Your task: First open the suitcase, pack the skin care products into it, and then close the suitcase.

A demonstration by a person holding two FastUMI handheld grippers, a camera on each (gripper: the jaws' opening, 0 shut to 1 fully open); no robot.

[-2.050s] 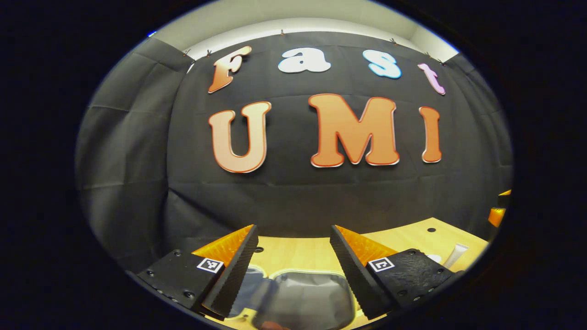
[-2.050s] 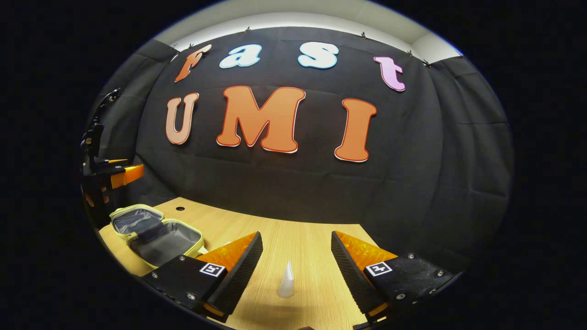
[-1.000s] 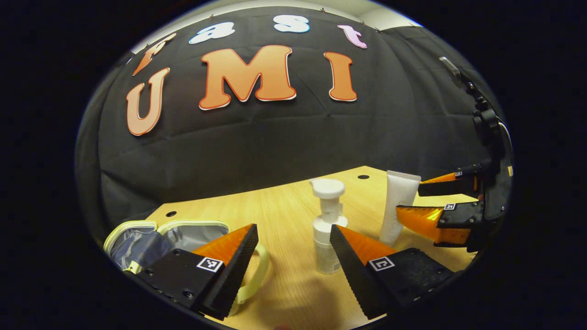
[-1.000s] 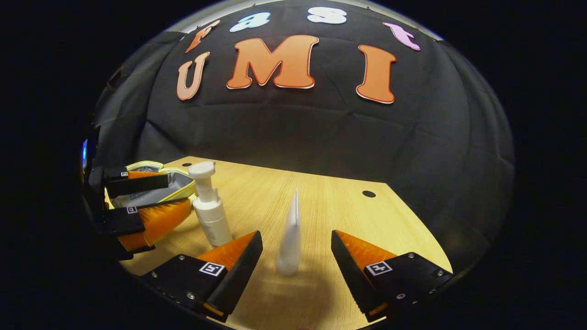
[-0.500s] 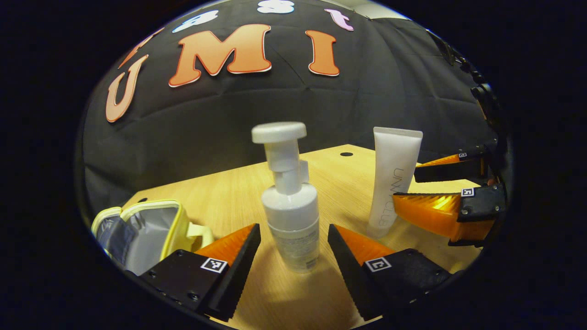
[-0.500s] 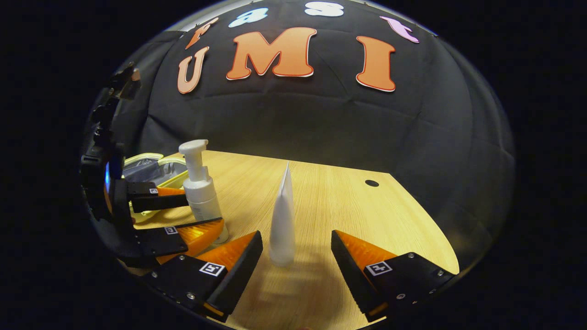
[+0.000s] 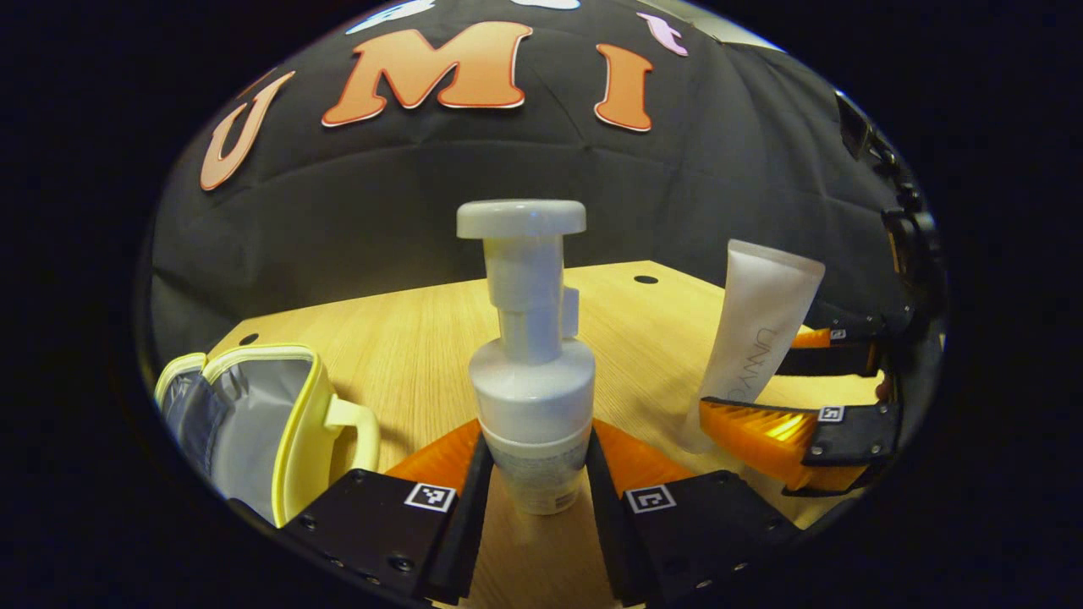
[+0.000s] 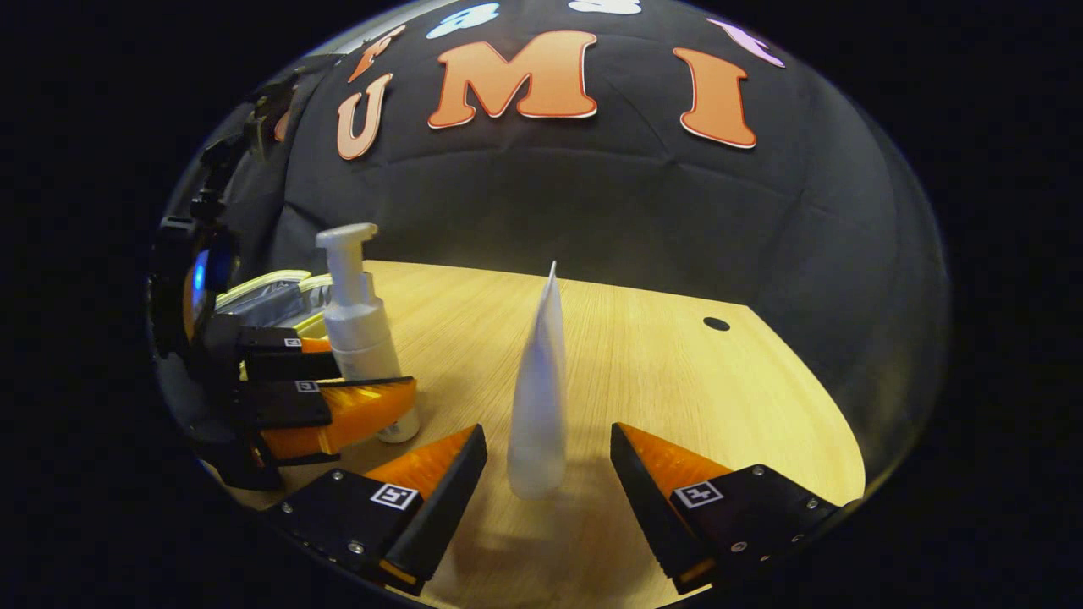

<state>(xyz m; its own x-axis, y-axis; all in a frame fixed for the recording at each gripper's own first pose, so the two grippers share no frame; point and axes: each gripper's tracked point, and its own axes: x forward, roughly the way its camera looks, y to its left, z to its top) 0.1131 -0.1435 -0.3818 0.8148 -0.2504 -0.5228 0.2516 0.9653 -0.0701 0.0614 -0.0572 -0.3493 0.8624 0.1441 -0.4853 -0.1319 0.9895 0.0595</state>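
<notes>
A white pump bottle (image 7: 531,397) stands upright on the wooden table (image 7: 406,338), and my left gripper (image 7: 533,474) is shut on its lower body, one finger pressing each side. The same bottle (image 8: 355,326) and the left gripper (image 8: 338,385) appear at the left of the right gripper view. A white tube (image 8: 539,397) stands on its cap between the fingers of my right gripper (image 8: 546,461), which is open and not touching it. In the left gripper view the tube (image 7: 761,330) stands to the right, with the right gripper (image 7: 791,393) around its base. The small yellow-trimmed suitcase (image 7: 254,423) lies open at the left.
The grey-lined suitcase (image 8: 271,296) sits behind the left gripper in the right gripper view. Bare wooden table (image 8: 677,381) stretches to the right, with a small round hole (image 8: 716,324) near its far edge. Black cloth walls close the back.
My left gripper swung from over the open suitcase to the pump bottle and shut on it. My right gripper moved in around the tube and stayed open.
</notes>
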